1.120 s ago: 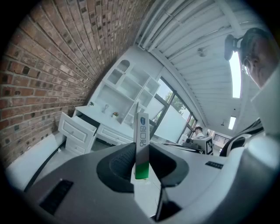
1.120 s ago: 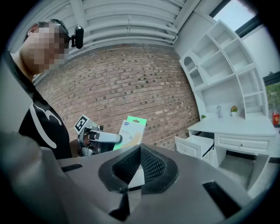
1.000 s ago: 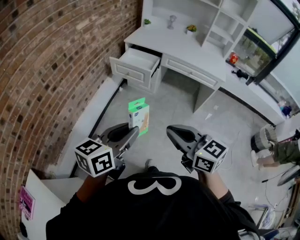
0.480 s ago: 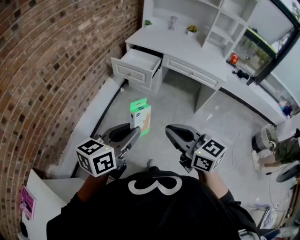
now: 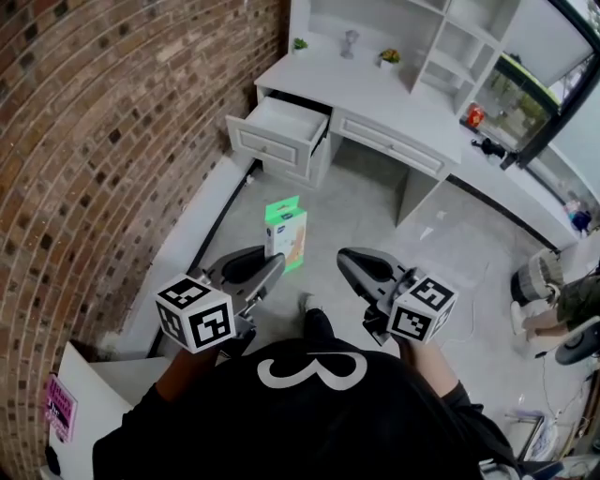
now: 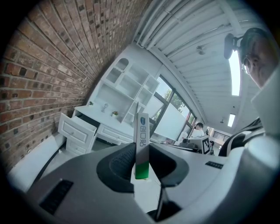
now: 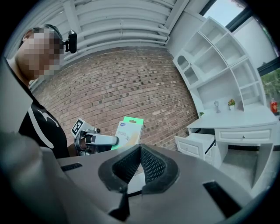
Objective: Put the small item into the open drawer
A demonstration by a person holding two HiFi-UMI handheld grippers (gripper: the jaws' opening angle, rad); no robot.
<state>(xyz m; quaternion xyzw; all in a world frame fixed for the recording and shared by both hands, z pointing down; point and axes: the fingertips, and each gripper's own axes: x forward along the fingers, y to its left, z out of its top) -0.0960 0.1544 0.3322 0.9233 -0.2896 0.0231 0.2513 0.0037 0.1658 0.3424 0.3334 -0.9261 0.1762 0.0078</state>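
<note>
Closest to me, my left claw (image 5: 268, 270) is clamped on the small box (image 5: 285, 232), its pads pressing the two broad faces near the lower end. The box stands on end with its long axis upright and its green tab end on top. The left gripper view gives me only its thin edge, the right gripper view its printed broad face. It hangs in the air over the grey floor (image 5: 375, 234), well apart from the drawer. My right claw (image 5: 350, 262) sits near it, jaws closed tip to tip with nothing in them. Further out is the white surface (image 5: 375, 94), its upper left drawer (image 5: 281, 124) pulled open, near the brick wall (image 5: 112, 141). A little plant (image 5: 388, 56) sits on the surface, with white shelves (image 5: 412, 28) above it and a window (image 5: 525, 103) at the far right.
</note>
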